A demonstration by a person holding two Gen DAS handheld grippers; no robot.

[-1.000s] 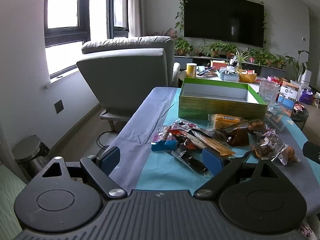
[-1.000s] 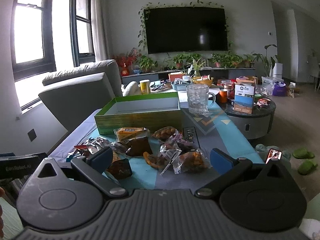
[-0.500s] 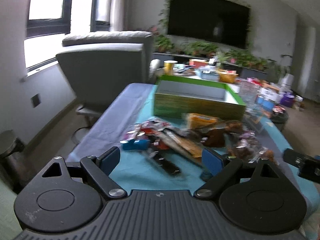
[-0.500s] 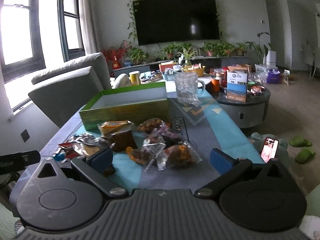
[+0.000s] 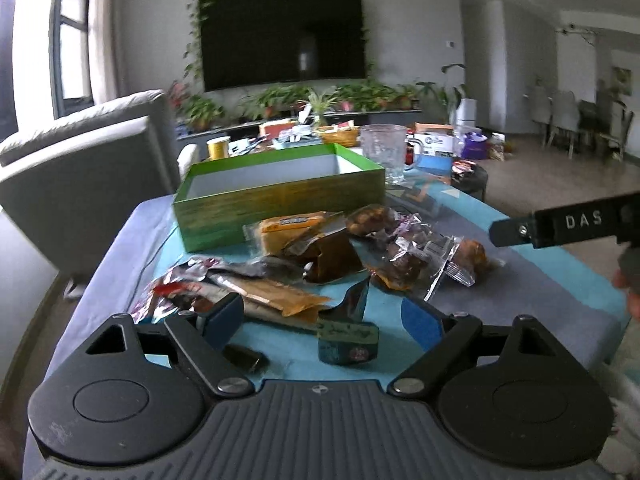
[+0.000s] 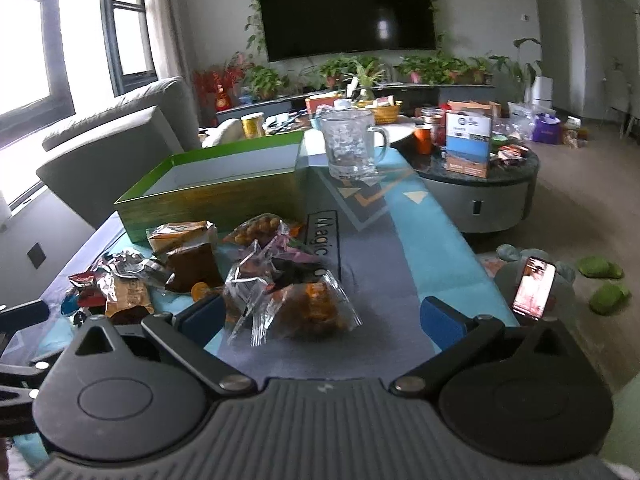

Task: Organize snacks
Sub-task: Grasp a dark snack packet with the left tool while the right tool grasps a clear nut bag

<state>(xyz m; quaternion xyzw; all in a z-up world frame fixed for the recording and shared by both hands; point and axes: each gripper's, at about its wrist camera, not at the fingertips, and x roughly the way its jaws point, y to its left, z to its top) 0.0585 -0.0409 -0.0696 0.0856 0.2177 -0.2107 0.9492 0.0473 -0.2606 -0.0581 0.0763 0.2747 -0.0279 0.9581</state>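
Note:
A pile of wrapped snacks (image 5: 320, 256) lies on the blue table cloth in front of an open, empty green box (image 5: 276, 196). My left gripper (image 5: 324, 322) is open low over the near edge of the pile, with a small teal packet (image 5: 347, 344) between its fingers. My right gripper (image 6: 320, 316) is open, with a clear bag of orange-brown snacks (image 6: 308, 308) between its fingers. The box also shows in the right wrist view (image 6: 216, 192), behind the pile (image 6: 180, 264). The right gripper's side shows at the right of the left wrist view (image 5: 568, 224).
A glass mug (image 6: 352, 144) stands to the right of the box. A grey armchair (image 5: 80, 168) is left of the table. A round low table (image 6: 480, 176) with cartons stands to the right. A phone (image 6: 534, 292) and green slippers (image 6: 600, 276) lie at the right.
Both grippers have moved forward and down toward the snack pile. The left wrist view has swung right, so the teal packet now lies between its fingers. Both stay open.

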